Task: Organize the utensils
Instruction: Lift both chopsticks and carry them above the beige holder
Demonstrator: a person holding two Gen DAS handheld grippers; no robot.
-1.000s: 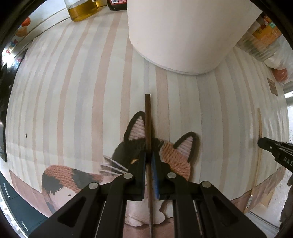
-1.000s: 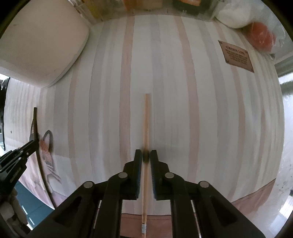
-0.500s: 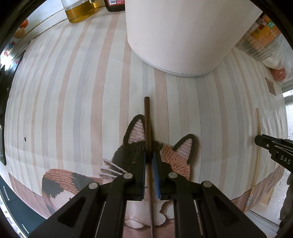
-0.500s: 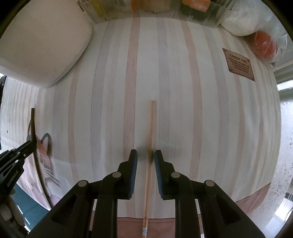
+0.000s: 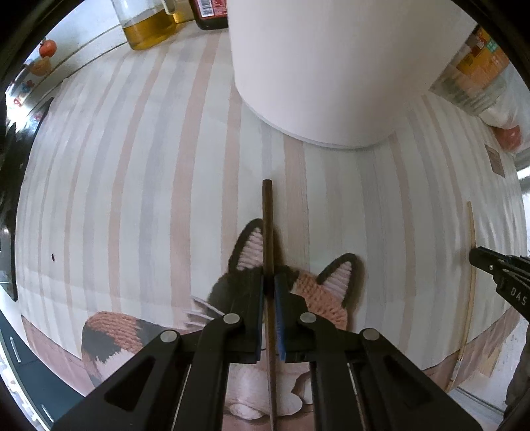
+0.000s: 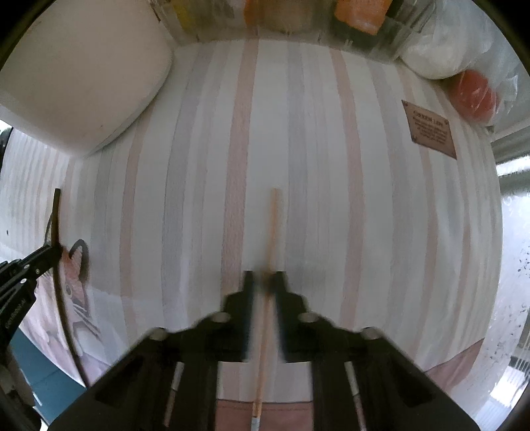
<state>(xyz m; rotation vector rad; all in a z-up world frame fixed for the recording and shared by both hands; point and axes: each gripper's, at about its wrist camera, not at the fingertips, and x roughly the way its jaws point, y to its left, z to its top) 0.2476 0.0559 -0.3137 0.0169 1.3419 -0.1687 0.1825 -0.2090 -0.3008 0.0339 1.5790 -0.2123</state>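
Note:
A dark brown chopstick (image 5: 267,215) lies along the striped cloth, over a cat picture (image 5: 318,291). My left gripper (image 5: 269,281) points down and is shut on that stick near its middle. A light wooden chopstick (image 6: 273,225) lies on the stripes to the right. The jaws of my right gripper (image 6: 265,278) are closing, blurred, and the pads meet on this stick. In the left wrist view the light chopstick (image 5: 472,265) and the right gripper (image 5: 480,257) show at the right edge. The right wrist view has the dark chopstick (image 6: 56,215) and the left gripper (image 6: 54,250) at its left edge.
A tall white container (image 5: 314,66) stands just beyond the dark chopstick, seen also as the white container (image 6: 76,76). An oil bottle (image 5: 145,26) and a dark bottle (image 5: 212,13) stand at the back. Plastic bags and a red fruit (image 6: 473,92) crowd the far right, near a brown label (image 6: 430,129).
The right gripper's jaws spread a little around the light chopstick, then closed in on it, after a small sideways shift. The left gripper has kept its grip and place.

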